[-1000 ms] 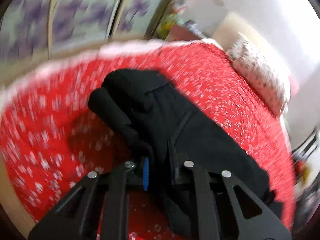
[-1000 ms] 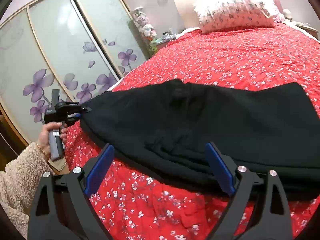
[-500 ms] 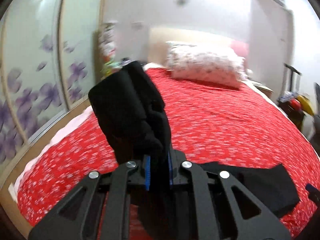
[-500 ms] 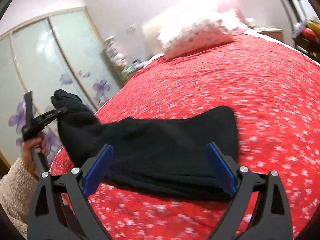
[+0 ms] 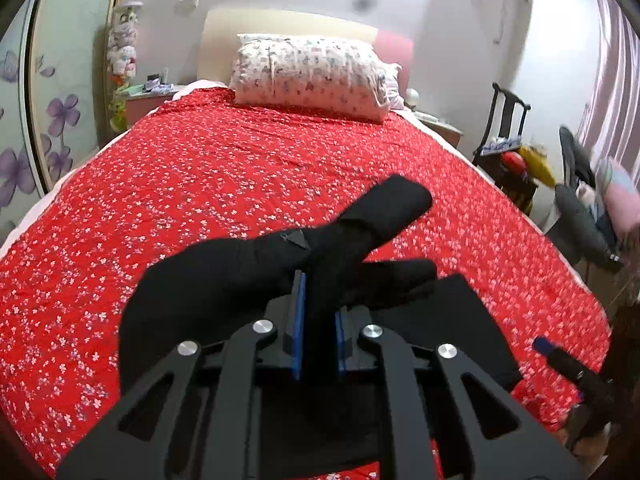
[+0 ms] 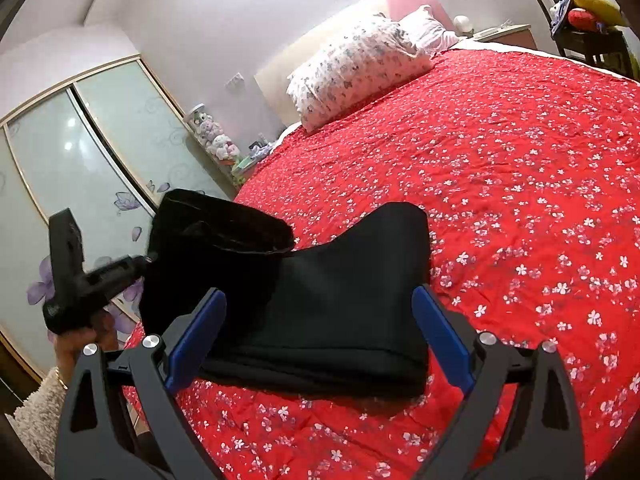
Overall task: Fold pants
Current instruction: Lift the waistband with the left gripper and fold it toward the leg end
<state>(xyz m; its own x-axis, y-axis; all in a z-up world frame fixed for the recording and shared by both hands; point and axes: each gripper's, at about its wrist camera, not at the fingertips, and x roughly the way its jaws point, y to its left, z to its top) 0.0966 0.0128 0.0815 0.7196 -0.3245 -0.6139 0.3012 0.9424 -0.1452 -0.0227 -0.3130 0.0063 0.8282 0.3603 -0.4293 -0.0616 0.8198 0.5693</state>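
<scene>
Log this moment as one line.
left gripper: shut on pants, end lifted | right gripper: open, empty | pants partly on bed

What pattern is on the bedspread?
Red bedspread with small white flowers; clearest in the right wrist view.

The black soft-fabric pants (image 6: 336, 300) lie partly folded on the red flowered bedspread (image 6: 520, 168) near its foot edge; one end (image 5: 360, 232) is lifted off the bed, bunched and draping back over the flat part.
</scene>
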